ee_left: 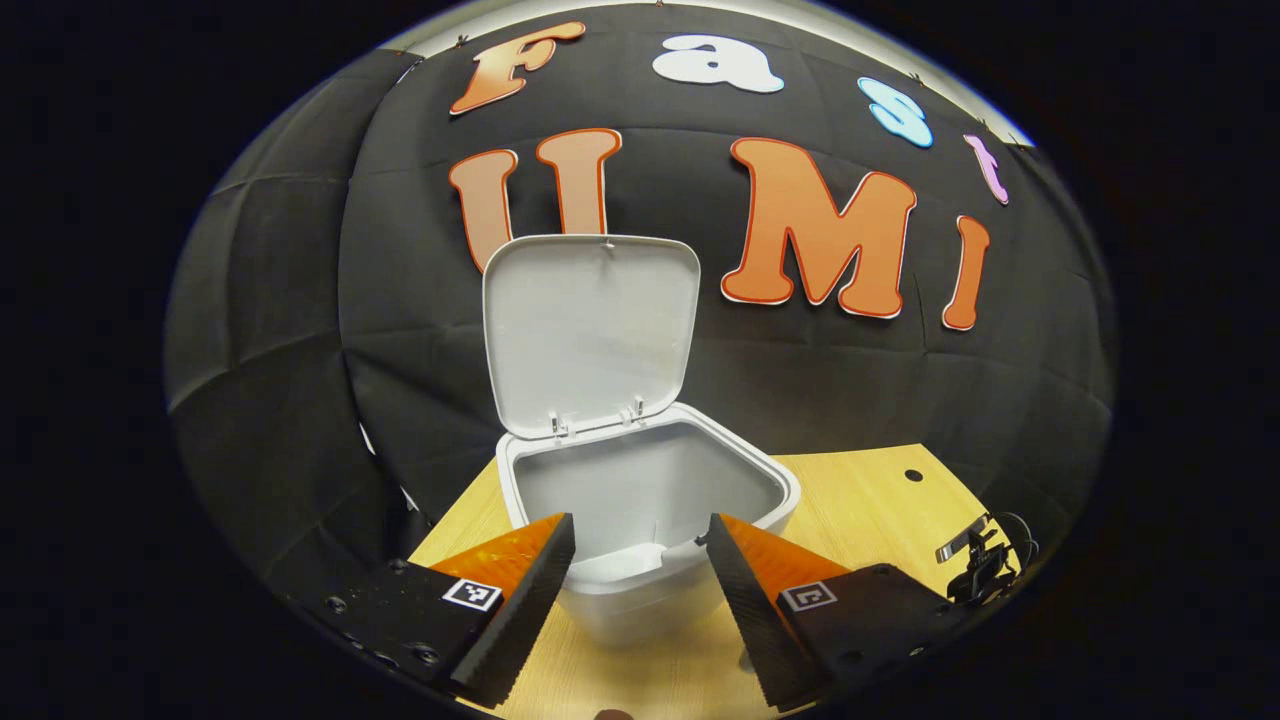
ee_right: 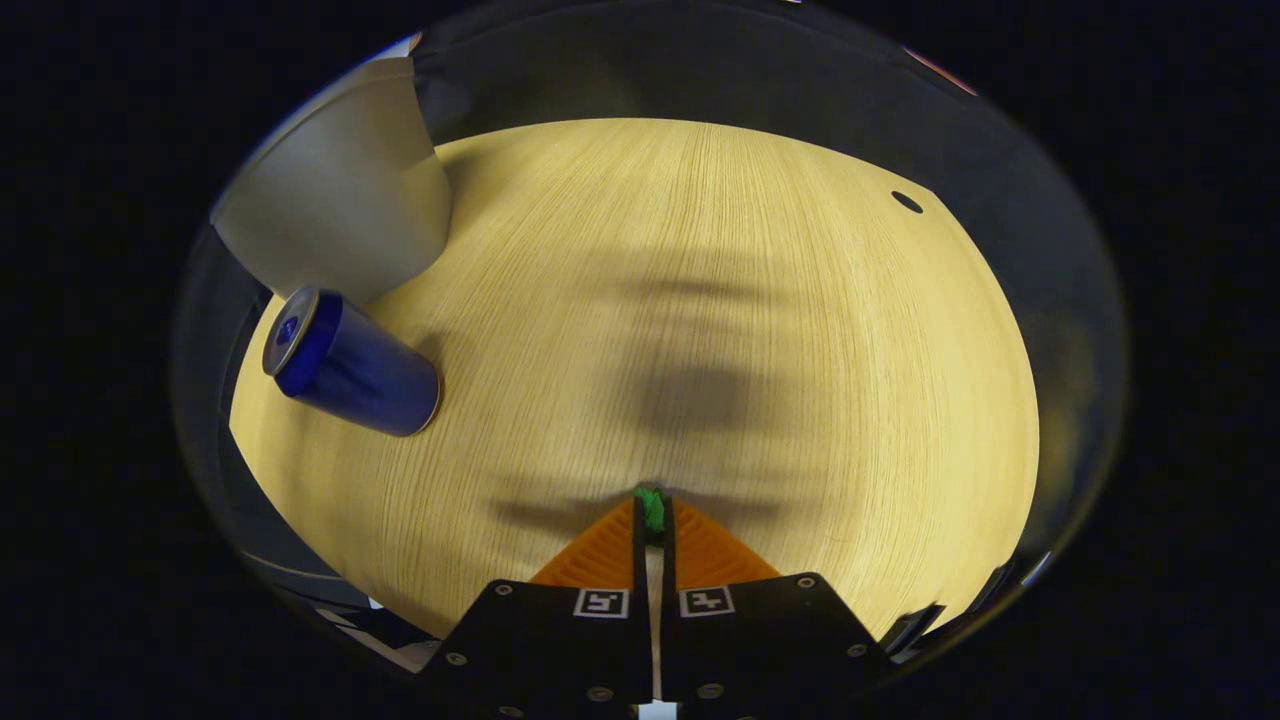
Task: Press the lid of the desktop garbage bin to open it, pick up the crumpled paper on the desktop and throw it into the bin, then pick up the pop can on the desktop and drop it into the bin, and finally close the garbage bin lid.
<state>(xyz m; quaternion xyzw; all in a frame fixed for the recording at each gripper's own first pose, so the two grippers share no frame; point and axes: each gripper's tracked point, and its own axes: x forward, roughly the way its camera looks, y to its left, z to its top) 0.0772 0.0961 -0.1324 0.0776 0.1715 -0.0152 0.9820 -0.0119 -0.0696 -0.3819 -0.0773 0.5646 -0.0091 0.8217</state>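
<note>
Bin [ee_left: 650,500] standing open on the table [ee_left: 860,500], lid [ee_left: 590,330] tipped up behind the opening. Left gripper [ee_left: 640,560] spread wide just in front of the bin, holding nothing. Right gripper [ee_right: 652,520] pinched on something small and green [ee_right: 651,508], probably the paper; hard to tell. Can [ee_right: 350,365] lying on its side just beside the bin [ee_right: 340,210], long axis slanted, up and left of the right gripper

Level at bin [ee_left: 640,500]; down onto desktop [ee_right: 700,300]
</note>
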